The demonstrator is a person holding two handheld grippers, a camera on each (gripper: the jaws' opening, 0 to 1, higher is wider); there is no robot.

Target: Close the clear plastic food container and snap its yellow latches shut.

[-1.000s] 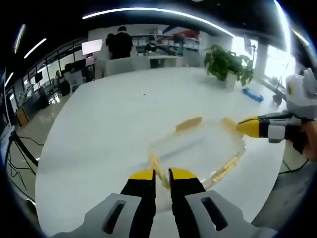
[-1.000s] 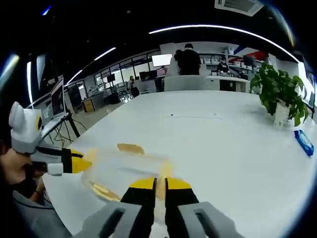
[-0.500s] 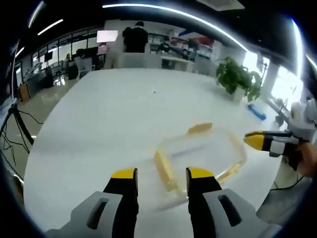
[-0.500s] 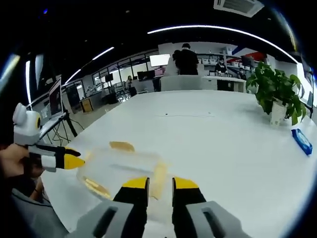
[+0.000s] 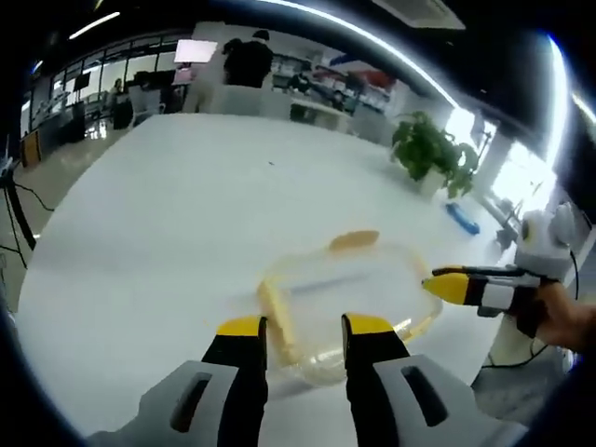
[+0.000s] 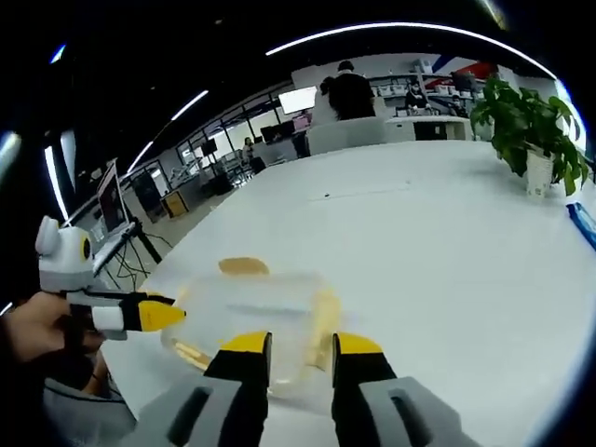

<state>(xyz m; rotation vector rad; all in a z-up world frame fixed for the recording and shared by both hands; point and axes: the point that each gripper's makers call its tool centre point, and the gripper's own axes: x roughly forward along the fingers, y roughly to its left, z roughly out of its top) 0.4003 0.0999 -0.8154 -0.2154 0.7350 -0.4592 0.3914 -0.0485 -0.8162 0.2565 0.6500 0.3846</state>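
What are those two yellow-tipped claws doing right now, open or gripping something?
Left gripper: open, holding nothing, jaws either side of a yellow latch on the clear container.
Right gripper: open, holding nothing, at the container's near edge.

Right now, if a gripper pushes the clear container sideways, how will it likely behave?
The clear container looks empty, so probably light. On the smooth white table it would likely slide, not tip, given its low, wide shape. Thin plastic walls may flex.
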